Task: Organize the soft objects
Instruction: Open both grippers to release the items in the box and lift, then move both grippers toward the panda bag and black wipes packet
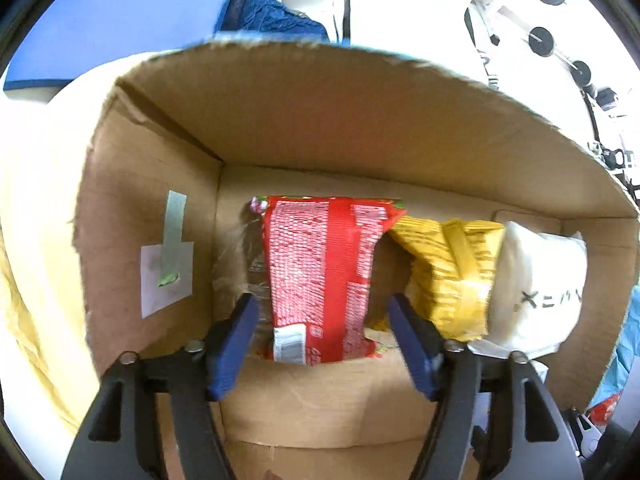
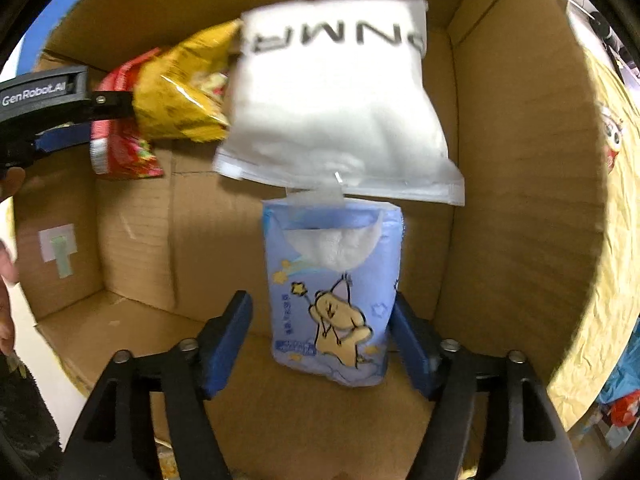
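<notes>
Both grippers point down into an open cardboard box [image 1: 320, 120]. My left gripper [image 1: 320, 308] is open, its blue pads either side of a red snack packet [image 1: 320, 272] lying on the box floor, not pressing it. Beside it lie a yellow snack packet [image 1: 448, 276] and a white soft pack [image 1: 536, 280]. In the right wrist view my right gripper [image 2: 322, 304] is open around a blue tissue pack [image 2: 332, 300] with a cartoon animal; the left pad stands clear of it. Beyond it lie the white pack [image 2: 340, 100], yellow packet [image 2: 180, 96] and red packet [image 2: 120, 148]. One left-gripper finger [image 2: 64, 136] shows there.
The box walls [image 2: 500, 160] close in on all sides. A taped paper label [image 1: 166, 276] is stuck on the left wall. Yellow cloth [image 2: 600, 240] lies around the box. A blue mat [image 1: 100, 20], blue fabric [image 1: 264, 12] and dumbbells [image 1: 560, 52] are beyond. A hand [image 2: 8, 264] is at the left edge.
</notes>
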The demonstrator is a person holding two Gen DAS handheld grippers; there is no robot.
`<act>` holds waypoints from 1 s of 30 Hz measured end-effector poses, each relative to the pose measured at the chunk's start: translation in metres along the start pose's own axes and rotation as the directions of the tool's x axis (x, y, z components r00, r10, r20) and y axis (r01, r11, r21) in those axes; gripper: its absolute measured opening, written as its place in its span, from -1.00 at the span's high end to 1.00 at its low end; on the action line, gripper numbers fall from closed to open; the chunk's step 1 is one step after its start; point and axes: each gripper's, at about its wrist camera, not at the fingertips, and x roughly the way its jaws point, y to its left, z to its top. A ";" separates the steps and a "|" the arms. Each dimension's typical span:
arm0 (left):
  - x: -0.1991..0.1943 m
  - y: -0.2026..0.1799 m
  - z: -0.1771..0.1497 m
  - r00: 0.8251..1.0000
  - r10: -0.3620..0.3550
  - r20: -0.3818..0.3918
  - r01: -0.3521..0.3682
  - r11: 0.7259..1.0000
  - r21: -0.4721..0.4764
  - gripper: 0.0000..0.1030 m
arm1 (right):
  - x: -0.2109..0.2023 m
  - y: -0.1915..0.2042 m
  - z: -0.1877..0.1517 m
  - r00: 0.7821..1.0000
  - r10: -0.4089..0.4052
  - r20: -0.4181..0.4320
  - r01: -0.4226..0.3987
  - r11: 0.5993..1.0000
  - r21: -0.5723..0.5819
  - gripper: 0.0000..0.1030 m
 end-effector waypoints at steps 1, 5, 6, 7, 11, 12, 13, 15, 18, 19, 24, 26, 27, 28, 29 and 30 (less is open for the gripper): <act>-0.004 -0.003 -0.002 1.000 -0.002 0.003 0.002 1.000 0.006 -0.58 | -0.006 0.001 -0.001 1.000 0.005 0.013 -0.005 1.000 0.000 -0.57; -0.022 -0.021 -0.014 0.999 0.030 0.043 -0.031 0.999 0.035 -0.92 | -0.029 0.000 -0.005 0.998 0.003 0.066 -0.004 1.000 0.003 -0.89; -0.029 -0.023 -0.017 0.997 0.040 0.063 -0.043 0.998 0.041 -0.92 | -0.034 -0.001 -0.006 0.997 0.000 0.076 0.000 1.000 0.005 -0.96; -0.036 -0.024 -0.021 0.996 0.043 0.080 -0.046 0.998 0.043 -0.92 | -0.039 -0.001 -0.007 0.996 -0.002 0.089 0.001 1.000 0.007 -0.97; -0.055 -0.025 -0.041 0.992 0.024 0.127 -0.031 0.998 0.052 -0.92 | -0.060 -0.007 -0.011 0.992 -0.008 0.126 0.007 1.000 0.014 -0.97; -0.061 -0.024 -0.046 0.990 0.018 0.138 -0.026 0.998 0.053 -0.92 | -0.066 -0.010 -0.013 0.991 -0.006 0.133 0.004 1.000 0.017 -0.97; -0.068 -0.024 -0.054 0.989 0.007 0.150 -0.016 0.998 0.054 -0.92 | -0.073 -0.013 -0.016 0.990 -0.003 0.144 0.001 1.000 0.015 -0.97; -0.081 -0.027 -0.068 0.986 -0.007 0.169 -0.003 0.999 0.054 -0.92 | -0.082 -0.017 -0.024 0.986 0.000 0.166 -0.003 1.000 0.012 -0.97; -0.101 -0.024 -0.095 0.977 -0.027 0.211 0.019 0.999 0.041 -0.92 | -0.100 -0.019 -0.041 0.979 0.008 0.206 -0.008 1.000 0.001 -0.97; -0.103 -0.025 -0.100 0.975 -0.032 0.222 0.024 0.999 0.038 -0.92 | -0.106 -0.020 -0.046 0.975 0.009 0.222 -0.009 1.000 -0.004 -0.97; -0.132 -0.029 -0.135 0.958 -0.029 0.286 0.018 0.999 0.040 -0.92 | -0.135 -0.023 -0.072 0.957 0.011 0.290 -0.004 1.000 -0.025 -0.97; -0.138 -0.032 -0.143 0.953 -0.033 0.300 0.022 0.999 0.040 -0.92 | -0.149 -0.026 -0.084 0.947 0.018 0.321 -0.007 0.999 -0.036 -0.97; -0.144 -0.035 -0.151 0.949 -0.034 0.315 0.022 0.999 0.043 -0.92 | -0.153 -0.027 -0.086 0.944 0.020 0.328 -0.008 0.999 -0.039 -0.97; -0.148 -0.036 -0.155 0.946 -0.026 0.323 0.013 0.999 0.044 -0.92 | -0.159 -0.028 -0.091 0.940 0.030 0.339 -0.016 0.999 -0.042 -0.97; -0.153 -0.040 -0.161 0.943 -0.018 0.332 0.004 0.999 0.045 -0.92 | -0.164 -0.030 -0.095 0.937 0.038 0.347 -0.023 0.999 -0.046 -0.97; -0.158 -0.043 -0.167 0.940 -0.023 0.340 0.007 0.999 0.048 -0.92 | -0.171 -0.032 -0.099 0.933 0.043 0.358 -0.026 0.998 -0.052 -0.97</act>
